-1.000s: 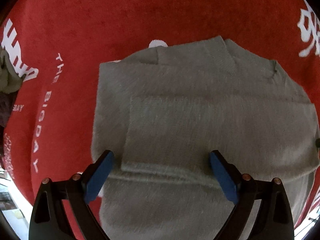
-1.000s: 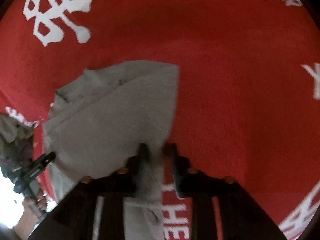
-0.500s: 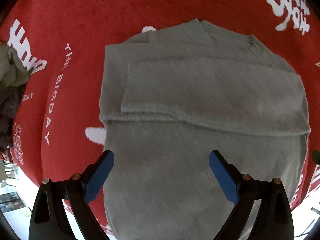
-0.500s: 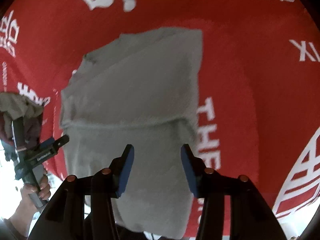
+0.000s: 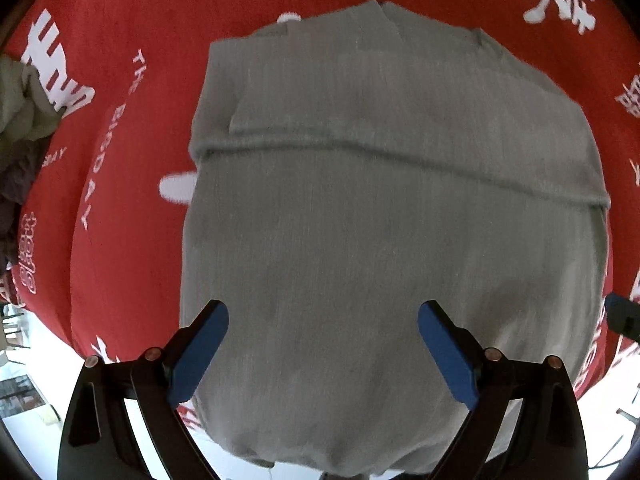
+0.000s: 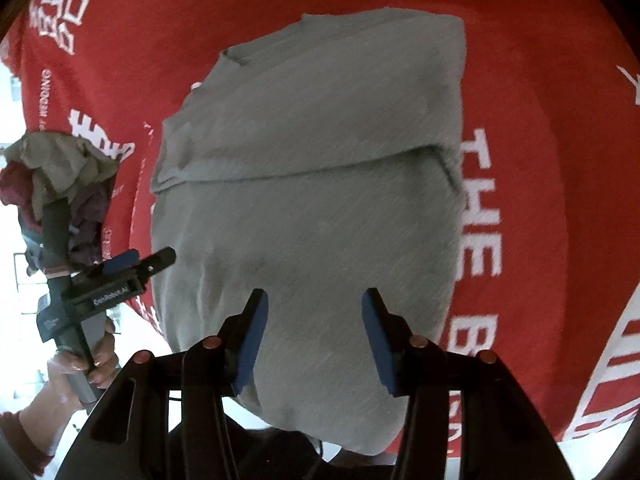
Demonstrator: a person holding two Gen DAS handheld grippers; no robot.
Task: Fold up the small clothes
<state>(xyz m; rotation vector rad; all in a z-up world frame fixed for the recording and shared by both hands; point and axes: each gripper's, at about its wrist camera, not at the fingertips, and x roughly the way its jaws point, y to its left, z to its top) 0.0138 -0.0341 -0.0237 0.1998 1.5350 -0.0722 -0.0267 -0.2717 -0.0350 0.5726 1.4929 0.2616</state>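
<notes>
A grey knit garment (image 5: pixel 360 220) lies flat on the red cloth, its upper part folded over in a band across the middle; its lower end hangs over the near table edge. It also shows in the right wrist view (image 6: pixel 320 184). My left gripper (image 5: pixel 320 344) hovers open and empty above the garment's lower half. My right gripper (image 6: pixel 314 332) is open and empty above the garment's lower part. The left gripper also shows in the right wrist view (image 6: pixel 120 272), held in a hand at the garment's left edge.
A red tablecloth (image 5: pixel 132 208) with white lettering covers the table. A heap of other small clothes (image 6: pixel 60 176) sits at the left; it also shows in the left wrist view (image 5: pixel 20 120). The table's near edge runs below the grippers.
My right gripper let go of the garment's edge and opened. Both grippers pulled back toward the near edge, so more of the garment shows.
</notes>
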